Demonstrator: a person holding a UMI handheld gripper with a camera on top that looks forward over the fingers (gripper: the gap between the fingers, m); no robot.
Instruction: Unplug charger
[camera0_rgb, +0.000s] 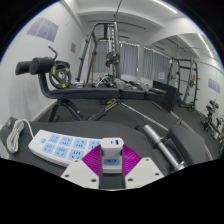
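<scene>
A small white charger (111, 157) with a blue port on its top face sits between my two fingers. My gripper (111, 165) is shut on it, with the magenta pads (92, 158) pressing on both of its sides. A white power strip (60, 147) with blue-marked sockets lies on the dark grey table (130, 125), running from the left up to the charger. The charger stands at the strip's right end. Its prongs are hidden, so I cannot tell whether it sits in a socket.
The strip's white cable (20, 131) loops off to the left. A metal bar (160, 140) lies on the table to the right of the fingers. Beyond the table stand a black weight bench (95, 92) and gym racks (185, 80).
</scene>
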